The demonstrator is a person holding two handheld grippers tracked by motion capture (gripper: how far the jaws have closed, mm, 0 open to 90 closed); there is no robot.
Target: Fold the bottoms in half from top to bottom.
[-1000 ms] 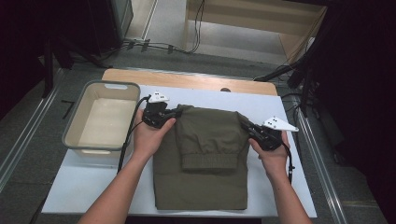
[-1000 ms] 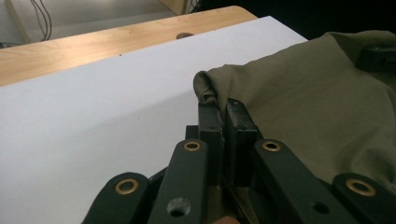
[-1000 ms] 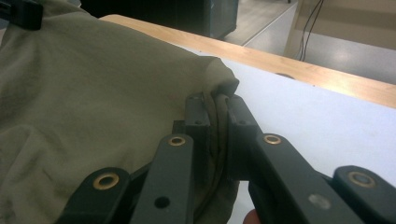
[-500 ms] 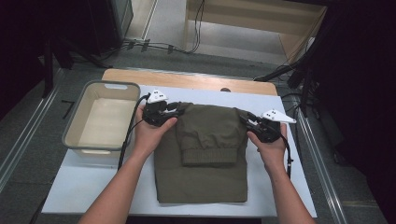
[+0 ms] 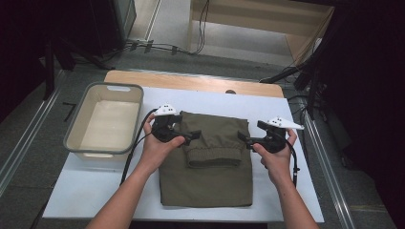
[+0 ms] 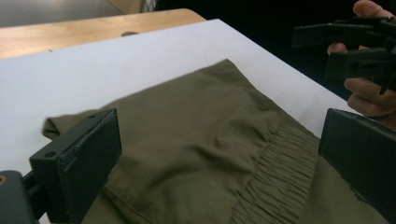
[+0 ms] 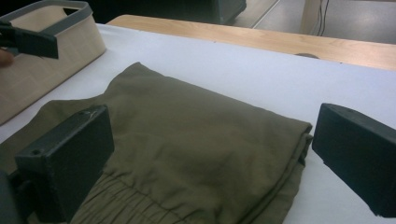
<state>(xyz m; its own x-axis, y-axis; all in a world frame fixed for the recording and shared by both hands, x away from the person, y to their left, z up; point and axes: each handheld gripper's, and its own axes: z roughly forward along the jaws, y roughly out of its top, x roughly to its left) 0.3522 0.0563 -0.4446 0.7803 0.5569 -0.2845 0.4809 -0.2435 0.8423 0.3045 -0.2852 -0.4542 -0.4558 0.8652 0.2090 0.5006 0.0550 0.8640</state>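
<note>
Garment: we see one olive-green folded garment (image 5: 210, 162) lying flat on the white sheet (image 5: 267, 105) of the tabletop (image 5: 191, 82), its top part folded down so that the gathered elastic band (image 5: 212, 156) lies across its middle.
Writing: we can read no brand, label or lettering on the cloth, the bin or the tongs.
Left tongs: the left tongs (image 5: 187, 135) sit at the garment's upper left edge; their jaws have just been opening and now stand released and wide, with cloth below them but nothing pinched.
Right tongs: the right tongs (image 5: 244, 137) sit at the upper right edge, jaws likewise just opened and released, gripping nothing.
Surroundings: one beige bin with a grey rim (image 5: 107, 121) stands just left of the garment, apart from it; cables (image 5: 157, 46) lie on the floor beyond the tabletop.
In the way: we see nothing lying on the garment.
Count: one garment, one bin, two tongs, two hands.
</note>
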